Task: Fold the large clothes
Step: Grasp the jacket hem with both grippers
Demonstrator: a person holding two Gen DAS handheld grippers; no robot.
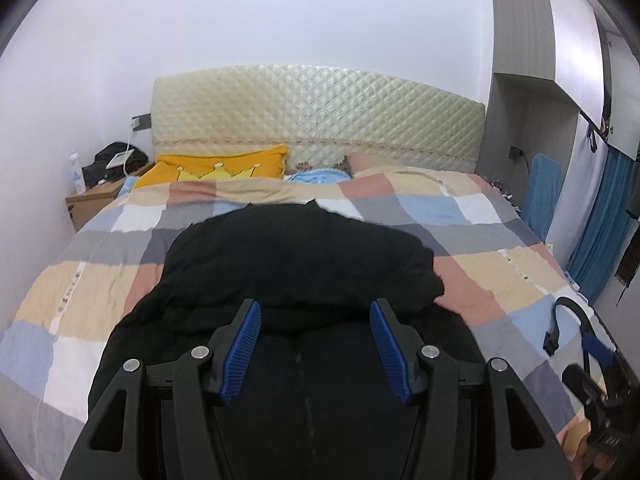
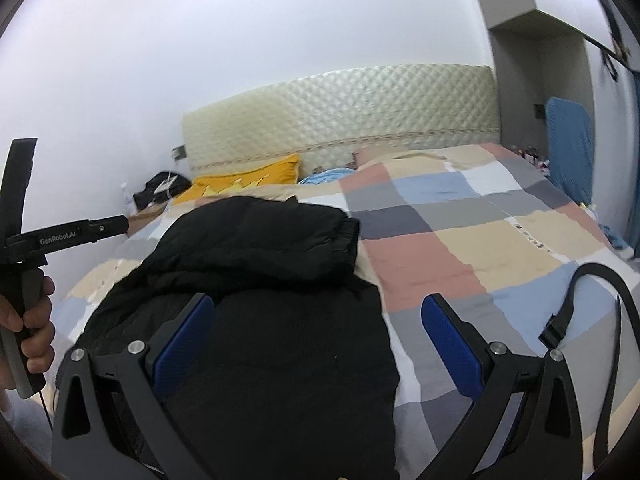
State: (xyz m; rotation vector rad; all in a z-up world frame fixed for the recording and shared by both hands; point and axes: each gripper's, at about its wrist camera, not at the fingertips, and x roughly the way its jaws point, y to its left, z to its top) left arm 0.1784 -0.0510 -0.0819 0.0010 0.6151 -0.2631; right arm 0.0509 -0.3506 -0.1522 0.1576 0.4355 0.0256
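A large black garment point(image 1: 296, 264) lies on the checked bedspread point(image 1: 492, 272), its far part folded back into a thicker layer. It also shows in the right wrist view point(image 2: 260, 280), with an elastic cuff at its far right. My left gripper point(image 1: 316, 312) is open and empty, hovering over the near part of the garment. My right gripper point(image 2: 318, 312) is open wide and empty over the garment's right edge. The left gripper's body and the hand holding it appear at the left of the right wrist view point(image 2: 28, 248).
A quilted headboard point(image 1: 320, 116) stands at the far end, with a yellow pillow point(image 1: 216, 168) and a blue pillow point(image 1: 320, 178) below it. A wooden nightstand point(image 1: 92, 200) holds dark items at the left. A black strap point(image 2: 576, 296) lies on the bedspread point(image 2: 500, 240) at the right.
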